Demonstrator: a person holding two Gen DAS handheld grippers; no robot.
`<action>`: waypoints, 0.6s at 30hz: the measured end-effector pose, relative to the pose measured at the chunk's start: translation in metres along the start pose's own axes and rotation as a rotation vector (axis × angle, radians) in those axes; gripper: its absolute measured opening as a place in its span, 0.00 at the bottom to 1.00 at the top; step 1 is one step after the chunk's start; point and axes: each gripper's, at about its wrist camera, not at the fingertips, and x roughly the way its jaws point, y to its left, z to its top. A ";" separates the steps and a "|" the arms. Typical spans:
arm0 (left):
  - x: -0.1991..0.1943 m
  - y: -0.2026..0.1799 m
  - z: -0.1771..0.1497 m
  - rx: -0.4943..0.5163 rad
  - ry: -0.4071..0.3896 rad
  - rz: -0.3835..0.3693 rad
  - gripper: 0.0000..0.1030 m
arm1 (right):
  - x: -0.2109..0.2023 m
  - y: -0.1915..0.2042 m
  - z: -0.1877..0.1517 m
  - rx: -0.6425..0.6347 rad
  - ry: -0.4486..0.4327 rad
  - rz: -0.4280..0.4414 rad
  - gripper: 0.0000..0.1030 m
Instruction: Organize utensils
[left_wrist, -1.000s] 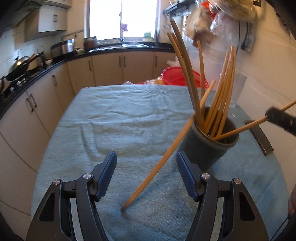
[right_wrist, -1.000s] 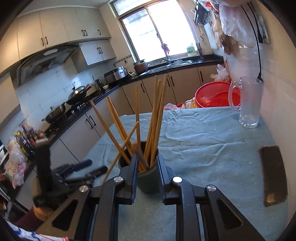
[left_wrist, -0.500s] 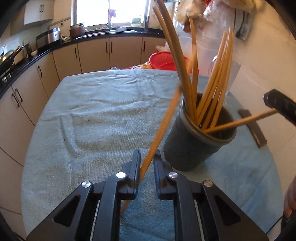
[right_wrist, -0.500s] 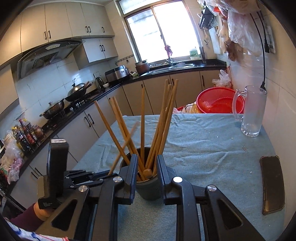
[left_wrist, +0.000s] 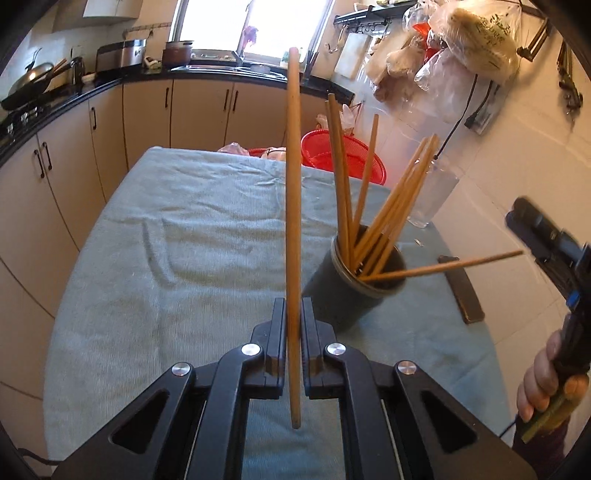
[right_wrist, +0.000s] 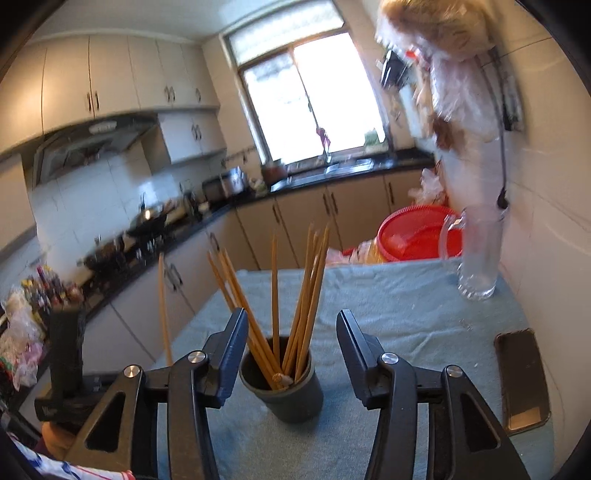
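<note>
Currently your left hand-held gripper (left_wrist: 294, 325) clamps one chopstick (left_wrist: 293, 221) upright beside the holder (left_wrist: 347, 291) on the tabletop (left_wrist: 184, 258); your right hand-held gripper (right_wrist: 288, 347) is opening, empty, straddling that holder.

Table (left_wrist: 110, 332) was covered by a wrinkled teal cloth (left_wrist: 192, 236). On the cloth: dark holder (left_wrist: 347, 291) with chopsticks centre-right, glass mug (right_wrist: 480, 258) far right, dark phone (right_wrist: 522, 380) near right.

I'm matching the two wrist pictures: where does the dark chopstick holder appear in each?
Left wrist view: the dark chopstick holder sits right of centre, beyond the left gripper.
Right wrist view: low centre, between the opening fingers of the right gripper.
Shared landmark: the red basket.
</note>
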 end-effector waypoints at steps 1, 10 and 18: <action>-0.003 0.000 -0.002 -0.005 0.000 0.001 0.06 | -0.007 -0.002 0.002 0.007 -0.021 -0.006 0.56; -0.026 -0.022 -0.016 0.033 -0.083 -0.073 0.06 | -0.061 0.002 0.014 0.036 -0.099 0.019 0.58; -0.023 -0.057 -0.033 0.150 -0.073 -0.117 0.06 | -0.034 0.063 0.017 -0.077 0.104 0.239 0.44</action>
